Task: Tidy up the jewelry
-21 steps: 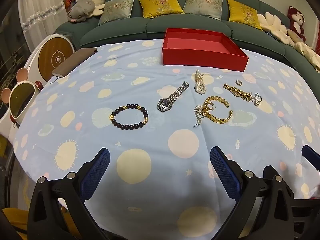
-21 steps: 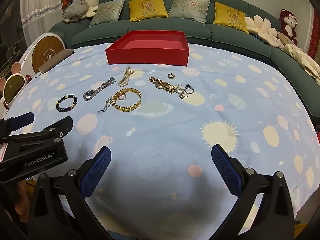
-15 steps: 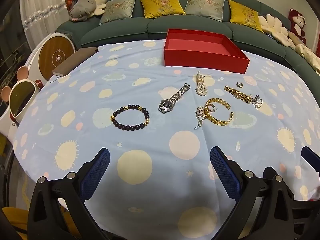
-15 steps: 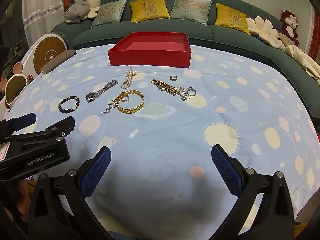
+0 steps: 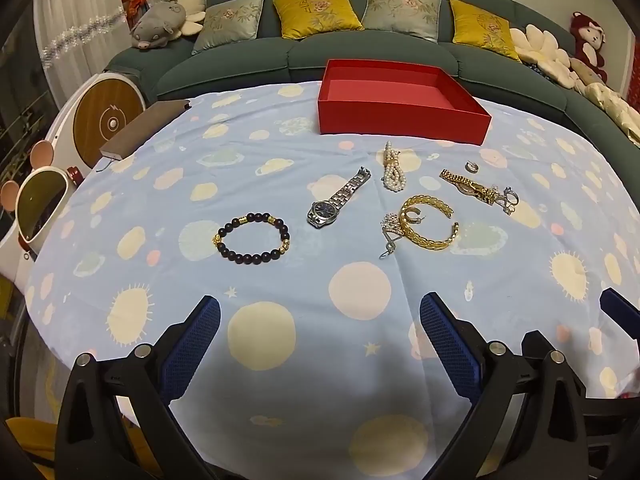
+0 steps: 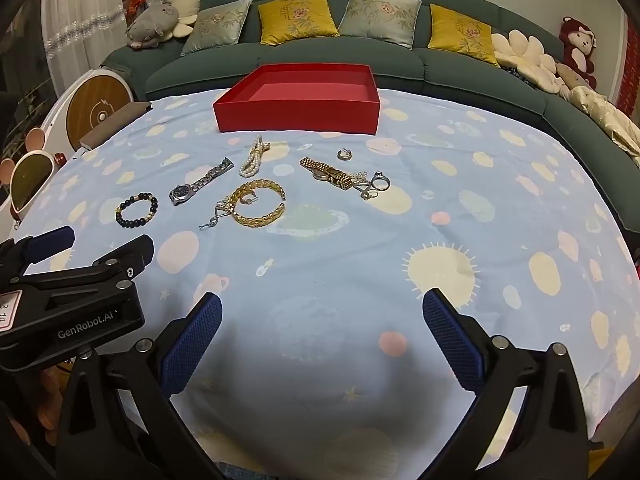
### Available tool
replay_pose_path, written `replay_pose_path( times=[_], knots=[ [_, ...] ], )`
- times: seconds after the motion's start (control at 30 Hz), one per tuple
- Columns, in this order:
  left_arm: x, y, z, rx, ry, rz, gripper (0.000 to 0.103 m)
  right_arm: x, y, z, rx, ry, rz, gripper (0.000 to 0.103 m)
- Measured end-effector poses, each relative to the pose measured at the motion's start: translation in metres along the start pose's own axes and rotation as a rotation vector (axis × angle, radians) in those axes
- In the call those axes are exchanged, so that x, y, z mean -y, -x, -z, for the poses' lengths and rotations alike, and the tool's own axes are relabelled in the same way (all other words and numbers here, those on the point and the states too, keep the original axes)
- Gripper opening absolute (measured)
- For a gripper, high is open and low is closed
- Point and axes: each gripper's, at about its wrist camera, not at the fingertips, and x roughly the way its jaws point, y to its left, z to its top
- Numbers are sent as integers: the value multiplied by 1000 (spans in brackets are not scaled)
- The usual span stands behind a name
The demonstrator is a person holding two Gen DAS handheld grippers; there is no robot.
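An empty red tray [image 5: 400, 116] [image 6: 296, 116] stands at the far side of the table. In front of it lie a dark bead bracelet [image 5: 252, 239] [image 6: 137, 209], a silver watch [image 5: 338, 199] [image 6: 200, 182], a pearl strand [image 5: 393, 172] [image 6: 254, 157], a gold bangle [image 5: 428, 222] [image 6: 259, 208], a gold chain bracelet [image 5: 468, 186] [image 6: 326, 172] and small rings [image 5: 471, 167] [image 6: 344, 155]. My left gripper [image 5: 320, 340] is open and empty near the front edge. My right gripper [image 6: 322, 338] is open and empty, to its right.
A blue patterned cloth [image 5: 280, 328] covers the table. A green sofa [image 5: 360, 48] with cushions runs behind it. A brown book [image 5: 144, 128] lies at the table's far left edge. White round-eared devices [image 5: 36, 200] stand left of the table.
Both grippers have drawn back and risen slightly, so the jewelry sits a little lower in both views. Nothing on the table has moved.
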Motion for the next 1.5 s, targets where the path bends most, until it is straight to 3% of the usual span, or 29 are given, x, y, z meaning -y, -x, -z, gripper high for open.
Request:
replay_pose_path(
  times=[1.5],
  knots=[
    [0,-2,4,-3,-10,-9,96,5,2,-2,7,-20,2,98]
  ],
)
